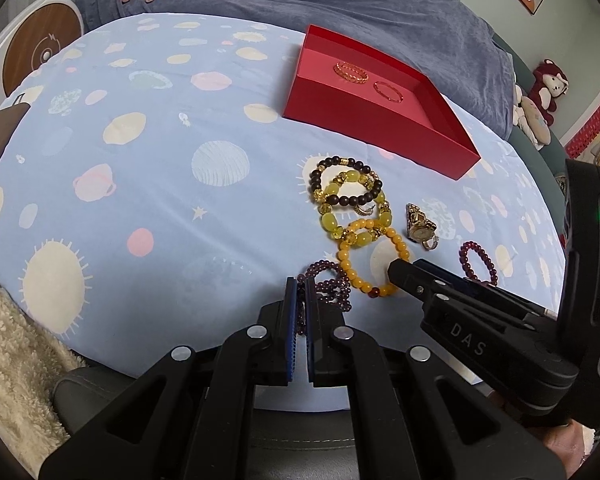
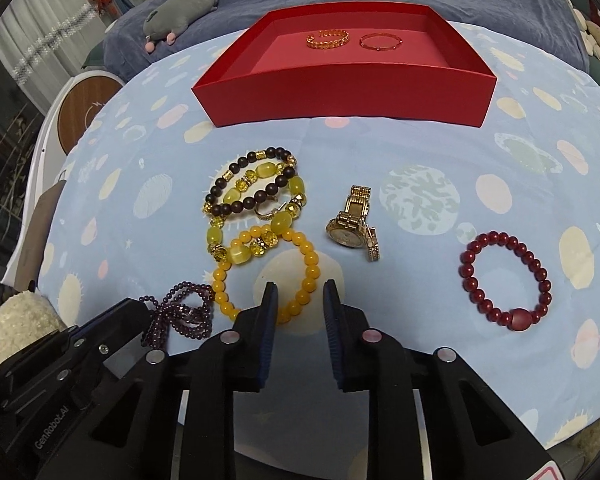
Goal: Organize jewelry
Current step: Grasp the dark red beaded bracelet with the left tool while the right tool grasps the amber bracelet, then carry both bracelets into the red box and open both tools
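Two tongs in view | left tongs (image 1: 299, 284) narrow, clamped on purple bead strand (image 1: 332, 280) at near bed edge | right tongs (image 2: 300, 292) wide, astride orange bracelet (image 2: 266, 276) rim | red box (image 2: 340, 92) straight ahead, toward far edge.

Planet-print bed (image 2: 140, 248): bracelets (image 2: 507, 282), watch (image 2: 350, 224), red box (image 2: 340, 90)
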`<state>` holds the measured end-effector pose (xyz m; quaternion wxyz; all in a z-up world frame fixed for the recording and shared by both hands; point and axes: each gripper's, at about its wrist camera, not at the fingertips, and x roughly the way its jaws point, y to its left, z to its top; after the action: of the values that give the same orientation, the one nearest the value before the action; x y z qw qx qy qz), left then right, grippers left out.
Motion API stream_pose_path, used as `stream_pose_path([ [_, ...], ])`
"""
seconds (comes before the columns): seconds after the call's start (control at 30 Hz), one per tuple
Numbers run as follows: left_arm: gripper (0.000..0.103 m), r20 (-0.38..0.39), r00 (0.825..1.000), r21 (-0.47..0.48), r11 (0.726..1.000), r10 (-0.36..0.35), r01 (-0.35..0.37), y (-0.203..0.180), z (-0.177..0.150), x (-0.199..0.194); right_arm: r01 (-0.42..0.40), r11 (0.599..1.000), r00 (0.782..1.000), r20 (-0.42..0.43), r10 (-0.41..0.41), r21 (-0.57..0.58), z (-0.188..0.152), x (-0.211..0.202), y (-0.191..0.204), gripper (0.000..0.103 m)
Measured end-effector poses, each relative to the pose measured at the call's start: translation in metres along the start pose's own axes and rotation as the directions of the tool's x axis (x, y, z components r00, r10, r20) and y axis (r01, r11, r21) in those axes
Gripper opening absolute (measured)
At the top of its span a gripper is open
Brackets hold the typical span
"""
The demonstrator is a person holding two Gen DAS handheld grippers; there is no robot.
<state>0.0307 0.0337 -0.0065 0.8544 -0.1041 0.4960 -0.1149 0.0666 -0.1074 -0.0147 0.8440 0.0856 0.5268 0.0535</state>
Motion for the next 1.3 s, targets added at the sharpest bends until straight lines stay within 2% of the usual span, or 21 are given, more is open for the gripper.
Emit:
stream_pose_path([
  [0.17, 0.004, -0.004, 1.0, -0.003, 1.0, 0.001, -0.001, 0.0, 0.0, 0.002, 0.02, 0.999, 1.0, 0.006, -0.02, -0.025, -0.004, -0.002, -0.005, 0.007],
  [0.37, 0.004, -0.003, 1.0, 0.0, 1.0, 0.003, -0.003, 0.0, 0.0, 0.002, 0.013, 1.0, 1.0, 0.015, -0.013, 0.026, -0.016, -0.017, -0.026, 0.007],
  [0.6, 0.003, 0.008, 1.0, 0.014, 1.0, -0.011, 0.011, -0.005, 0.0, -0.006, 0.004, 0.996, 0.998, 0.063, -0.01, 0.093, -0.023, -0.052, -0.055, 0.007],
  [0.83, 0.003, 0.025, 0.999, 0.049, 0.998, -0.042, 0.041, -0.019, 0.007, -0.021, -0.011, 0.989, 0.992, 0.124, -0.007, 0.145, -0.01, -0.087, -0.076, 0.007],
  [1.0, 0.004, 0.027, 0.999, 0.06, 0.998, -0.036, 0.035, -0.023, 0.016, -0.023, -0.021, 0.989, 0.987, 0.162, -0.003, 0.148, 0.003, -0.098, -0.079, 0.007],
  [1.03, 0.006, 0.019, 0.999, 0.06, 0.997, -0.04, 0.039, -0.022, 0.015, -0.02, -0.024, 0.989, 0.987, 0.163, -0.001, 0.148, 0.004, -0.098, -0.08, 0.007],
  [1.1, 0.026, -0.004, 1.0, 0.06, 0.998, -0.025, 0.025, -0.021, 0.011, -0.013, -0.028, 0.987, 0.988, 0.157, 0.003, 0.156, 0.001, -0.096, -0.081, 0.007],
  [1.13, 0.041, -0.021, 1.0, 0.058, 0.998, -0.012, 0.013, -0.02, 0.008, -0.008, -0.031, 0.986, 0.988, 0.152, 0.007, 0.161, 0.0, -0.094, -0.081, 0.007],
  [1.3, 0.044, -0.049, 0.999, 0.059, 0.998, 0.015, -0.012, -0.019, 0.003, 0.012, -0.037, 0.985, 0.992, 0.127, 0.016, 0.167, -0.008, -0.086, -0.079, 0.007],
])
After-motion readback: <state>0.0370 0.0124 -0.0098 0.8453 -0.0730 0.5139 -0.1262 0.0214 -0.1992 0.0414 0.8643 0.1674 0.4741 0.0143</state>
